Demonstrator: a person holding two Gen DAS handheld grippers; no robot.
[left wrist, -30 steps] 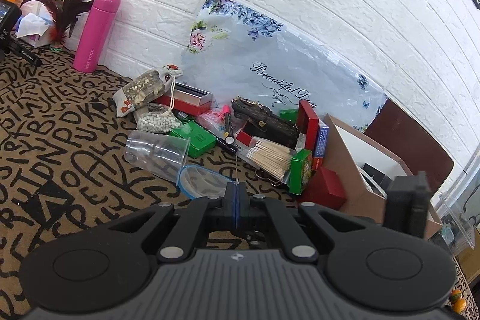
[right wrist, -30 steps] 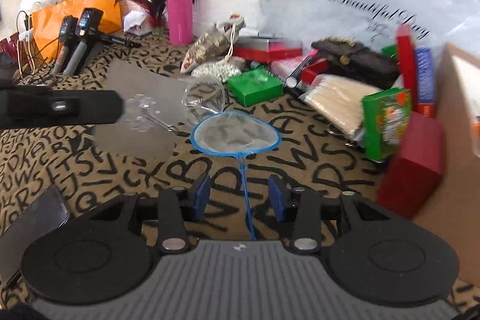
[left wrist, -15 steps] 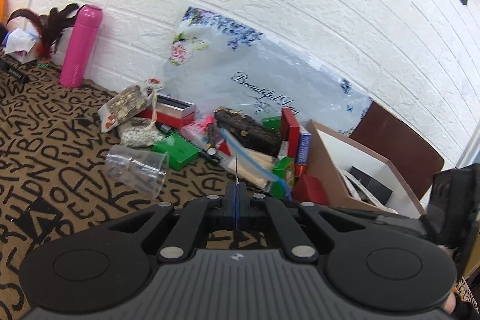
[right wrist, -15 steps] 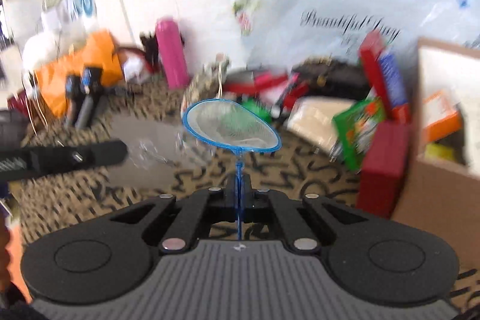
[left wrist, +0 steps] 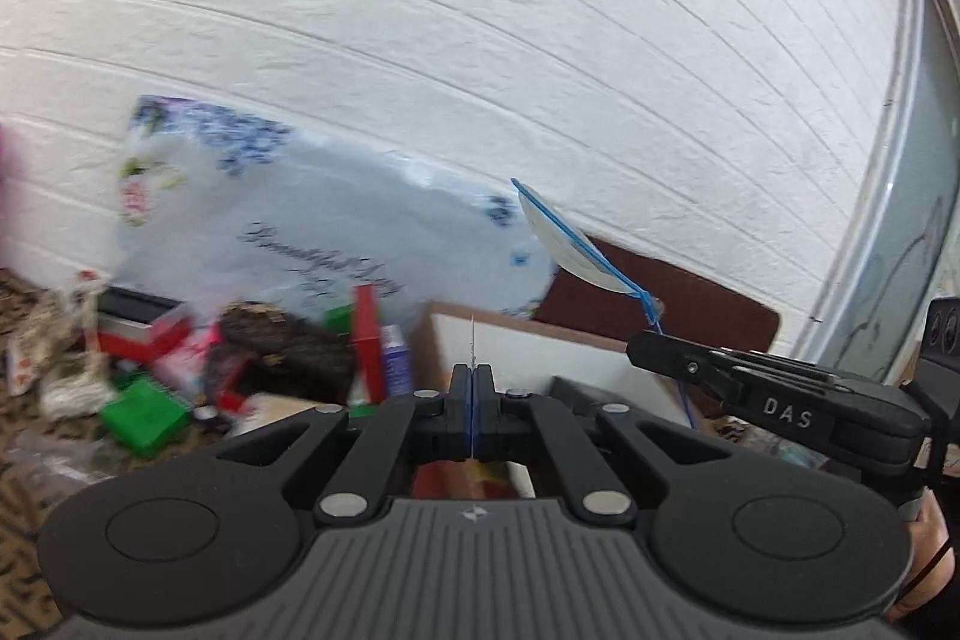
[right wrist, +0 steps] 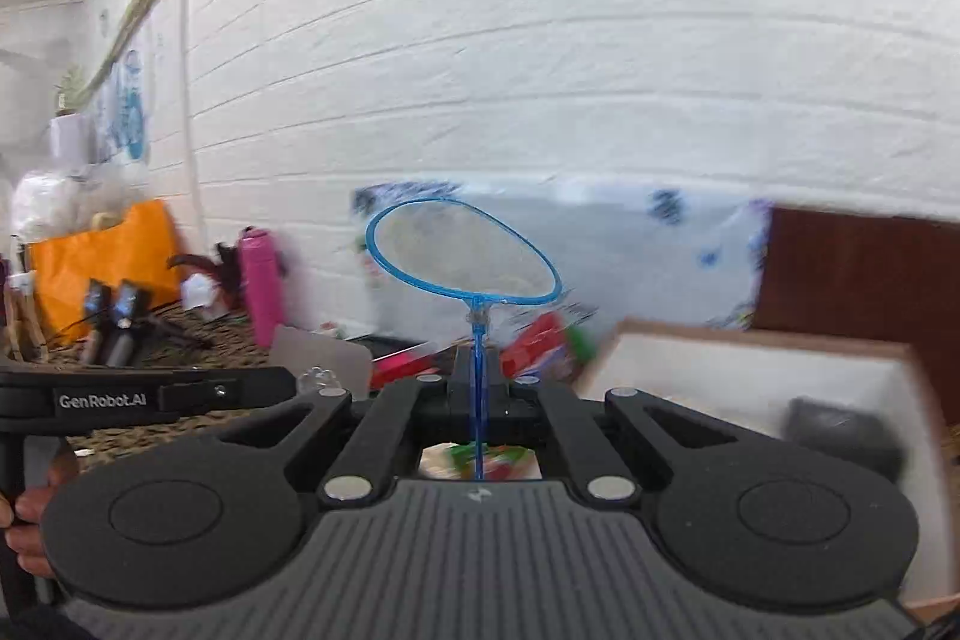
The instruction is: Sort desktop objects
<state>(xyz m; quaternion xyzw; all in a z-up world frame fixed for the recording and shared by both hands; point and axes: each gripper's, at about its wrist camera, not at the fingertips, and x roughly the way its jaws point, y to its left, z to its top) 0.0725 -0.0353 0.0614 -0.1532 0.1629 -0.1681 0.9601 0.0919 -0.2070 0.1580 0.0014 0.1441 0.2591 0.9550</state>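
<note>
The small blue net point(right wrist: 462, 256) was up in the air, its thin handle pinched between the closed fingers of the right gripper point(right wrist: 478, 376), the hoop standing upright above the near left corner of the open cardboard box point(right wrist: 750, 370). In the left wrist view the same net point(left wrist: 564, 244) showed edge-on against the white brick wall point(left wrist: 480, 40), with the right gripper point(left wrist: 645, 343) reaching in from the right and the handle hanging down through its tip. The left gripper point(left wrist: 473, 388) was pressed fully closed; a fine needle-like sliver stood up from the seam between its fingers, too thin to tell what it was. It hovered near the box point(left wrist: 540, 340), left of the other gripper. On the patterned bench point(right wrist: 198, 334) to the left lay a blurred heap of things: a green box point(left wrist: 141, 415), a red-and-black case point(left wrist: 135, 325), a dark pouch point(left wrist: 282, 346) and a red book point(left wrist: 366, 334) standing on end. A floral plastic bag point(left wrist: 312, 232) leaned against the wall behind them. Farther left stood a pink bottle point(right wrist: 261, 283) and an orange bag point(right wrist: 102, 256).
</note>
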